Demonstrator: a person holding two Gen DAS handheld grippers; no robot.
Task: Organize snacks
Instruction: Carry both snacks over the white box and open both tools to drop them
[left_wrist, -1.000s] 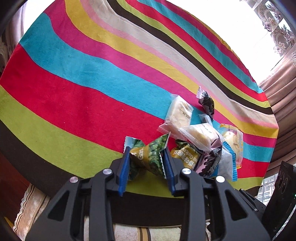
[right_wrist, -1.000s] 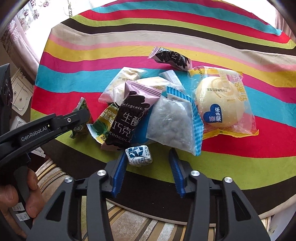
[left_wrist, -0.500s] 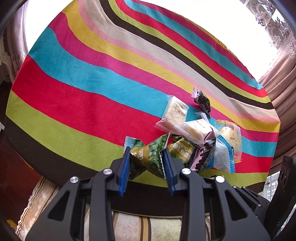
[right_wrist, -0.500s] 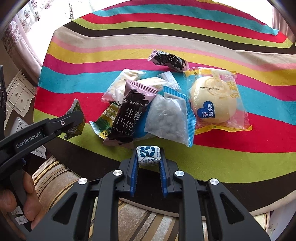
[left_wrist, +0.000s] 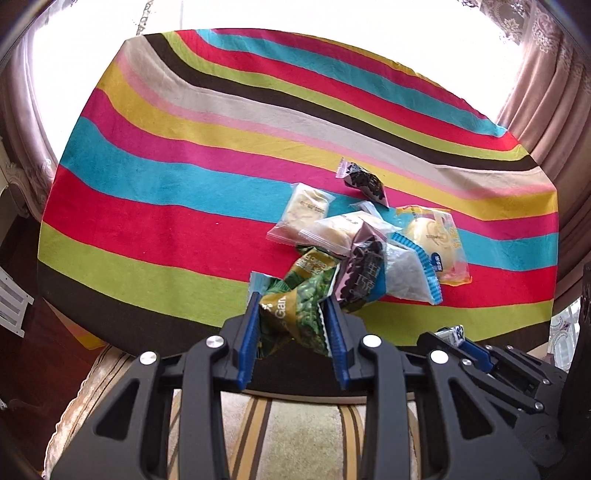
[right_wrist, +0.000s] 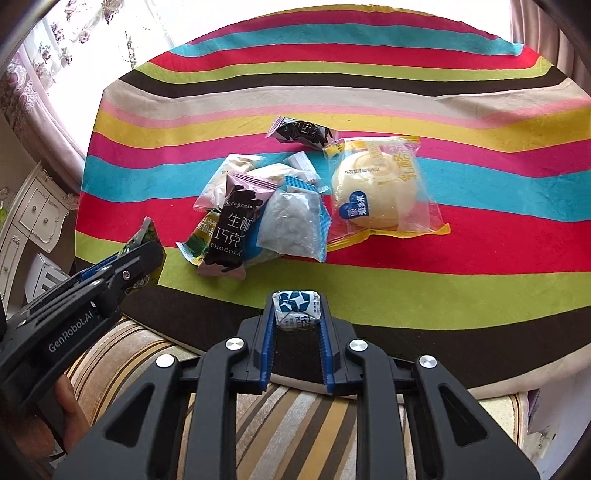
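Observation:
My left gripper (left_wrist: 291, 306) is shut on a green pea snack packet (left_wrist: 295, 314), lifted clear of the striped cloth. My right gripper (right_wrist: 296, 308) is shut on a small blue-and-white wrapped candy (right_wrist: 296, 308) above the table's near edge. The left gripper (right_wrist: 144, 254) with its green packet (right_wrist: 142, 236) shows at the left of the right wrist view. A heap of snacks stays on the cloth: a dark chocolate packet (right_wrist: 232, 229), a clear blue-edged bag (right_wrist: 291, 221), a round bun in a yellow wrapper (right_wrist: 376, 188), pale cake packets (left_wrist: 306, 214) and a second chocolate packet (right_wrist: 303, 133).
The striped tablecloth (left_wrist: 184, 177) is bare to the left and behind the heap. A striped cushion (right_wrist: 288, 424) lies below the table's near edge. Curtains (left_wrist: 535, 85) hang on the right, and a white cabinet (right_wrist: 33, 214) stands at the left. A hand (right_wrist: 66, 410) holds the left gripper.
The right gripper closed on the small candy and lifted it back toward the table's edge. The left gripper rose and drew back with the green packet, rolling somewhat.

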